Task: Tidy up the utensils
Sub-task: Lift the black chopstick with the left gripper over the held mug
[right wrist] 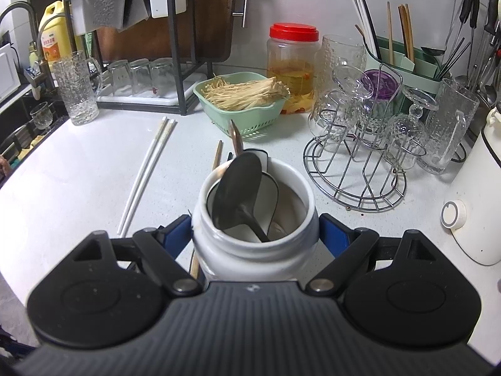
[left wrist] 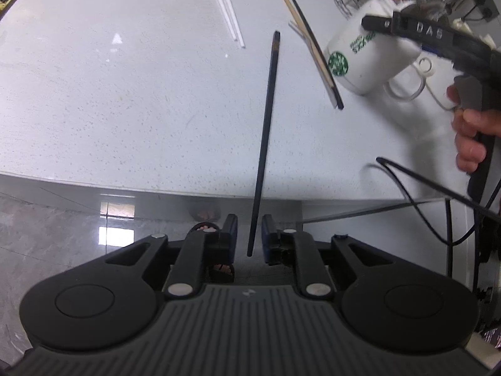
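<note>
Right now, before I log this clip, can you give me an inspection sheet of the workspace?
Surface: pale speckled counter, no spills seen.
Job's things: dark chopstick reaching from the counter past its edge; white chopsticks lying loose; wooden and dark chopsticks beside the white mug; black spoon inside it.
Clutter: green basket, red-lidded jar, glass rack.
Grippers: left gripper open, pads clear of the dark chopstick between them; right gripper shut on the white mug.
Cables: black cables by the counter's edge.
Surroundings: utensil holder, faucet.
</note>
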Demonstrator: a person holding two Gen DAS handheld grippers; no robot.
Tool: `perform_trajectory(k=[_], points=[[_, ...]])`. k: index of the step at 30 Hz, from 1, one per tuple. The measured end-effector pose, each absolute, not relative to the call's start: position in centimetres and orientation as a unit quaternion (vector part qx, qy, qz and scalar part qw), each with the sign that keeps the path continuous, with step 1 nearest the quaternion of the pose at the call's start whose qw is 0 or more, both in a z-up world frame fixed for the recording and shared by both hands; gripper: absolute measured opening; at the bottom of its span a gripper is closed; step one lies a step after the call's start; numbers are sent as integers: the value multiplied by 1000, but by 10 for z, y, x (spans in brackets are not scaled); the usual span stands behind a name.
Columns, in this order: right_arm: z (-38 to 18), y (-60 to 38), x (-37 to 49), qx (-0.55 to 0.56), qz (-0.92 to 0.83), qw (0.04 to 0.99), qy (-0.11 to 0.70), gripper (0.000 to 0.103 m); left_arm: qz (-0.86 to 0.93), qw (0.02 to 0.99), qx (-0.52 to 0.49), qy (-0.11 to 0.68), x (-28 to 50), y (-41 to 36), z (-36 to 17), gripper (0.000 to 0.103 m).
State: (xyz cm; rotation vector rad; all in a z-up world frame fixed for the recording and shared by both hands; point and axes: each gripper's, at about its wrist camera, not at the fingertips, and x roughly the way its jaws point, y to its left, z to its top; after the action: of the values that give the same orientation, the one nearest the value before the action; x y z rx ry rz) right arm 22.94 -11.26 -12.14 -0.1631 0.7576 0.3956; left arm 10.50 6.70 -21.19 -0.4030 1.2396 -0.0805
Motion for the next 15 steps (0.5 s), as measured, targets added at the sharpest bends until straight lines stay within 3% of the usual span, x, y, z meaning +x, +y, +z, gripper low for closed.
perform_trajectory(k=[5, 7, 8, 15], points=[[-122, -113, 229, -79, 193, 908, 364, 89, -35, 792, -174, 584, 110, 58, -221, 20], [-122, -114, 228, -78, 194, 908, 362, 89, -29, 796, -171, 580, 111, 58, -221, 16], [-122, -114, 228, -78, 194, 909, 361, 89, -31, 799, -169, 576, 110, 58, -219, 7], [-123, -114, 226, -75, 194, 911, 356, 89, -5, 821, -156, 549, 112, 68, -187, 4]])
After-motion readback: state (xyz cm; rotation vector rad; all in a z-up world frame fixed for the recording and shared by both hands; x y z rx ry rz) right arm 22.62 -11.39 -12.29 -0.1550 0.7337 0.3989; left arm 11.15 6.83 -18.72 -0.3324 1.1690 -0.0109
